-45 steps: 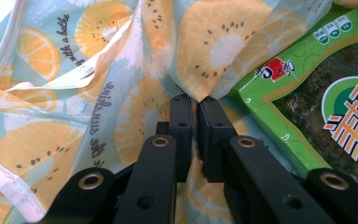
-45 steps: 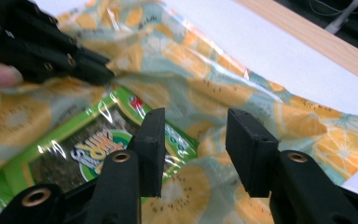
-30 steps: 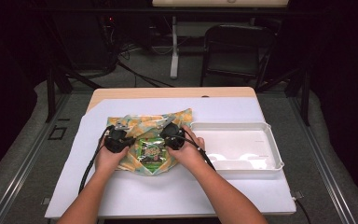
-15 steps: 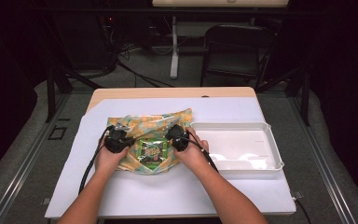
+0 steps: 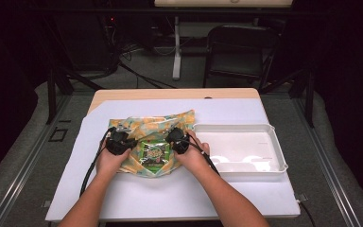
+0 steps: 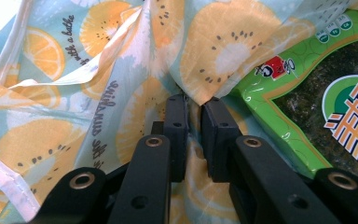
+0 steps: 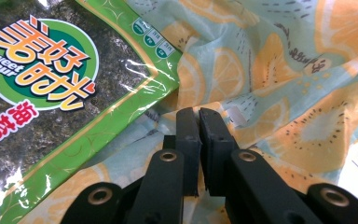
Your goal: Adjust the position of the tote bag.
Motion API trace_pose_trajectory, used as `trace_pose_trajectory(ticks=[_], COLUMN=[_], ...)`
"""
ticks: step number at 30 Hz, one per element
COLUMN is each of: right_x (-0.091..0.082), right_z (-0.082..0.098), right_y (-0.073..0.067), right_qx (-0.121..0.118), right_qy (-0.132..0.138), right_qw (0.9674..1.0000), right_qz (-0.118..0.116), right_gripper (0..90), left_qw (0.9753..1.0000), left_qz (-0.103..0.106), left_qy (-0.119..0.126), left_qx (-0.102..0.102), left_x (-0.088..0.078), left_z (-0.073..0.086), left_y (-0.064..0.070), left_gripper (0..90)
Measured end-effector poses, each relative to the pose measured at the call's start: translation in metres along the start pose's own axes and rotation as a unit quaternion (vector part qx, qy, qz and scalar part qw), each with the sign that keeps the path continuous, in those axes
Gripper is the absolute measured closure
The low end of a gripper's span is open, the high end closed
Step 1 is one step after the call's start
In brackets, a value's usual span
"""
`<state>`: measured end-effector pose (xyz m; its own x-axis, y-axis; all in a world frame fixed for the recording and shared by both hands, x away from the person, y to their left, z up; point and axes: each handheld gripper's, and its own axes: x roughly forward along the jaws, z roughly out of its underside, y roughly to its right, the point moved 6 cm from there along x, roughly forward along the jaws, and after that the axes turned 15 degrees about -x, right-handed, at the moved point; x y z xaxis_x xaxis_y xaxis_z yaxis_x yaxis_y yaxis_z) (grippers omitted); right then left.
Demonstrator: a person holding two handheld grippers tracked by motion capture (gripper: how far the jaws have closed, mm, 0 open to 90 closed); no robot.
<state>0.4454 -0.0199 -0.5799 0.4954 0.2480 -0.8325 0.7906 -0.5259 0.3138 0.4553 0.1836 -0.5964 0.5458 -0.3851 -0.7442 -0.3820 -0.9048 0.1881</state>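
A cloth [image 5: 158, 124] printed with orange and kiwi slices lies crumpled on the white mat, and a green seaweed snack packet [image 5: 153, 152] rests on its middle. My left gripper [image 5: 119, 142] sits at the cloth's left side. In the left gripper view the left gripper [image 6: 193, 100] pinches a fold of the cloth [image 6: 98, 93]; its jaws have just been opening a little, and the packet [image 6: 317, 93] lies to the right. My right gripper [image 5: 177, 140], at the packet's right, nips the cloth [image 7: 284, 70] between nearly closed jaws that have just eased apart slightly. In the right gripper view the right gripper [image 7: 199, 112] has the packet [image 7: 51, 93] to its left.
A white empty tray [image 5: 238, 127] stands on the mat directly right of the cloth. The mat [image 5: 170, 194] has free room toward the near edge. Beyond the table's far edge stand a dark chair [image 5: 238, 52] and stand legs.
The right gripper has shifted slightly on the cloth beside the packet. The left hand and the packet have stayed where they were.
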Motion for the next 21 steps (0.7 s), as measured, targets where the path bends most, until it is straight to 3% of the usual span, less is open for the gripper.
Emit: trace_pose_trajectory(ticks=[12, 21], right_x=[-0.005, -0.016], right_z=[-0.003, -0.008], right_y=[0.0, -0.001], right_qx=[0.002, 0.0], right_qy=[0.021, 0.046], right_qw=[0.9998, 0.9989], right_qz=[0.005, 0.01], right_gripper=[84.1, 74.1], left_qw=[0.9999, 0.9994], left_qz=[0.003, 0.009], left_qy=[0.013, 0.028], left_qx=[-0.005, -0.015], left_x=[-0.004, -0.013], left_z=[-0.003, -0.008], left_y=[0.001, 0.0], left_gripper=[77.7, 71.7])
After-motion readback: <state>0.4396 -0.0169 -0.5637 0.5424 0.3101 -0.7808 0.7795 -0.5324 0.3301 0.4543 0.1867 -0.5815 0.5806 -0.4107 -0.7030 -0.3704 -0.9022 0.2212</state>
